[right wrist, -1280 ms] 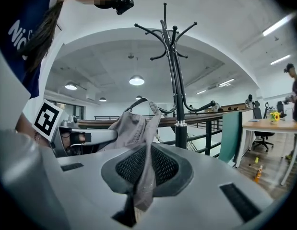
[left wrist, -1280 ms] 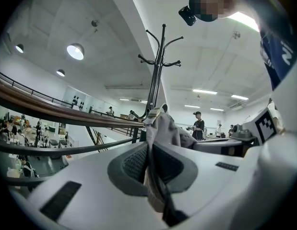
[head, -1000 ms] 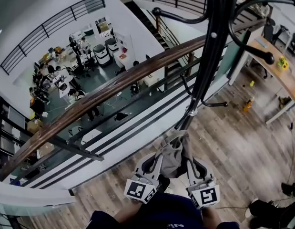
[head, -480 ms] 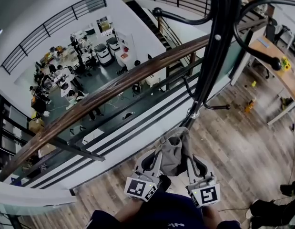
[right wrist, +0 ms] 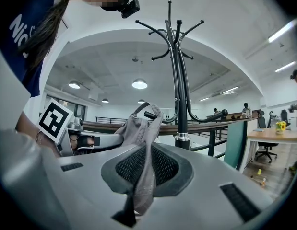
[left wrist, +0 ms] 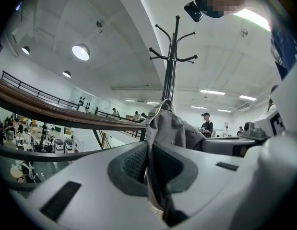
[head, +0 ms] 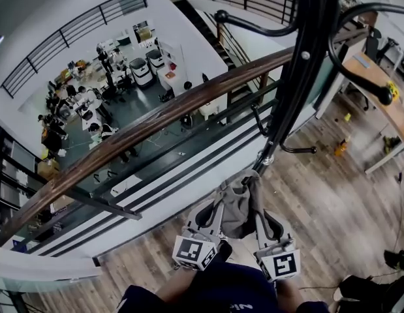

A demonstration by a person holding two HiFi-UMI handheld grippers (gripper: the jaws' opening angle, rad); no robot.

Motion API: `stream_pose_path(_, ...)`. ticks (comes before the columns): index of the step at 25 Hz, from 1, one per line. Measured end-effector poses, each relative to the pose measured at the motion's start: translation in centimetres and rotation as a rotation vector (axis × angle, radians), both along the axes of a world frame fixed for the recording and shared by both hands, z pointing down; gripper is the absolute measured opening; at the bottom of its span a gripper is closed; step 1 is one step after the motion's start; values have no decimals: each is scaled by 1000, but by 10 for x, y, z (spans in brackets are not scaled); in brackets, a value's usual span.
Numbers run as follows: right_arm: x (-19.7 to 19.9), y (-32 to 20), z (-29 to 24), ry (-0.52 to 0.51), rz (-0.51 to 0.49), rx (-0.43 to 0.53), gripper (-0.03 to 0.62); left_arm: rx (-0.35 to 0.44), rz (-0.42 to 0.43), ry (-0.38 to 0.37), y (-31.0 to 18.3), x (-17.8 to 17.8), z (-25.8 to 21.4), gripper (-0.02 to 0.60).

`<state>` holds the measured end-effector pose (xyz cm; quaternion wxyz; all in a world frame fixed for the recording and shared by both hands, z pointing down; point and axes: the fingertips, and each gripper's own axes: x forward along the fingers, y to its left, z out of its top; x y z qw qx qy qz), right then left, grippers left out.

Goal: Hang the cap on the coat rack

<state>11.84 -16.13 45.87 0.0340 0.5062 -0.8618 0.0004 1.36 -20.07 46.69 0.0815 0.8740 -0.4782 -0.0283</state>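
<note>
Railing [head: 156, 120] backs the coat rack [head: 296, 77]. Left gripper [head: 218, 207] and right gripper [head: 259, 210] fingers pinch the cap [head: 237, 207] — topmost hooks [right wrist: 177, 30] show clear only in gripper views.

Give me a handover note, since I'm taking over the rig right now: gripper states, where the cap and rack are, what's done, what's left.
Left hand-held gripper: shut on the grey fabric cap.
Right hand-held gripper: shut on the same cap, at its other side.
Cap: held up between both grippers, close to the pole of the black metal coat rack, on no hook.
Done: cap gripped and at the rack.
Left: raise it over a hook, likely a curved upper one, settle it there, then open both grippers.
</note>
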Motion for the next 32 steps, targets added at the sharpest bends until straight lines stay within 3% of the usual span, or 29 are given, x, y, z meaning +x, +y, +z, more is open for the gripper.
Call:
stream_pose_path(27,13,-25,10,22,29,-31,43,-47,76,-90,-54,32,26,21)
stream_pose_path(32,24,-34,15,1,58,-82,44,-60,85,-98,-66,43,30,21)
